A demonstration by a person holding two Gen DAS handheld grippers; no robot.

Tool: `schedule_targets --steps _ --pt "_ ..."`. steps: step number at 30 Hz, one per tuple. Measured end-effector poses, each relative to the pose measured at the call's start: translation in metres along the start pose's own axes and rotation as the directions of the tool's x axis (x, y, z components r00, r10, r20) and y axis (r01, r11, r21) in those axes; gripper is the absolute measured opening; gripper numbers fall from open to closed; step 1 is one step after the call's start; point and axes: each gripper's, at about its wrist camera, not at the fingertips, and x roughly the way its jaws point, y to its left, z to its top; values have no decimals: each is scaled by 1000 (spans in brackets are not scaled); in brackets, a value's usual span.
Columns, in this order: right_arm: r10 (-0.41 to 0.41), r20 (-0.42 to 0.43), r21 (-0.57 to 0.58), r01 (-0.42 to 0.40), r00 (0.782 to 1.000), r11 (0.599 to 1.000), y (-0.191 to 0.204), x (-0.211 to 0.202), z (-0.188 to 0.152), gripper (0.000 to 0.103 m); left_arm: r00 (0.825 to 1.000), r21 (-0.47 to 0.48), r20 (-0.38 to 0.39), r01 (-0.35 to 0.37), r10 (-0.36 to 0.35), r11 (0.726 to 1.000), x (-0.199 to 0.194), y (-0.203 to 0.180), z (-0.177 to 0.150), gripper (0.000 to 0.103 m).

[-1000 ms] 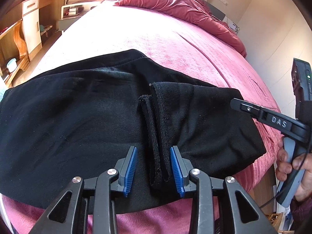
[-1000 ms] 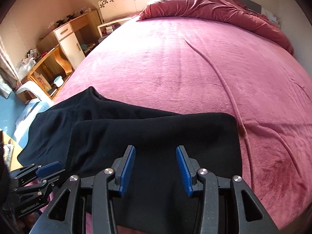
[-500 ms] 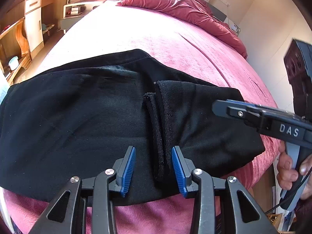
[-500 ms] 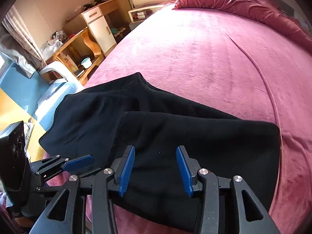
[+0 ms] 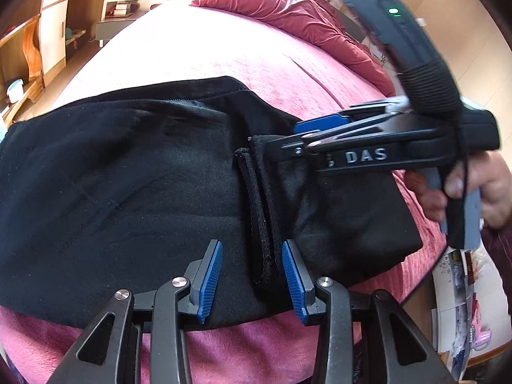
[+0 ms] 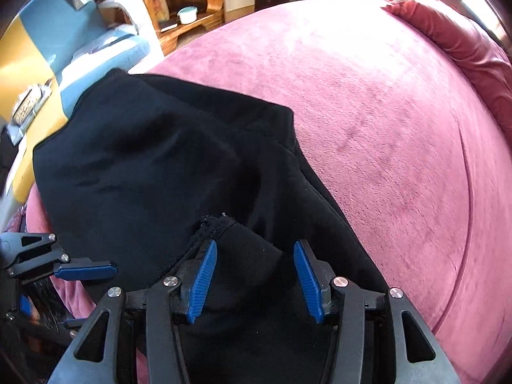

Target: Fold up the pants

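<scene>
Two claws hang over the black pants (image 5: 134, 179), which lie folded across the near edge of the pink bed (image 5: 224, 64). Left claw (image 5: 249, 275): pads apart, straddling the pants' raised hem edge (image 5: 259, 217) without pressing it. Right claw (image 6: 252, 278): its pads have just been spreading and stand apart above the hem corner, clear of the cloth. Only the left view shows the hand (image 5: 473, 185) gripping the right claw's handle and the rumpled duvet (image 5: 288, 12) at the far end of the bed. Only the right view shows the blue-and-yellow floor mat (image 6: 41, 48) beside the bed.
</scene>
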Motion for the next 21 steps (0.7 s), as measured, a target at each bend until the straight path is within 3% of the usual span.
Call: schedule_targets --steps 6,8,10,14,18,21 --pt "76 -106 -69 -84 991 994 -2 20 9 51 997 -9 -14 76 -76 997 3 4 -3 40" --pt "82 -119 -85 -92 989 992 -1 22 10 42 997 6 -29 76 -76 997 9 2 0 40" --pt "78 -129 -111 -93 989 990 3 23 9 23 996 17 -46 79 -78 997 15 0 -1 38" --pt "38 -98 -152 -52 994 987 10 15 6 15 996 87 -43 84 -80 993 19 -10 0 21" --pt "39 -3 -110 -39 999 993 4 -8 6 13 996 95 18 87 -89 992 6 -11 7 16" --pt "44 -15 -60 -44 999 997 -3 5 3 14 998 80 0 70 -70 994 10 -6 10 16"
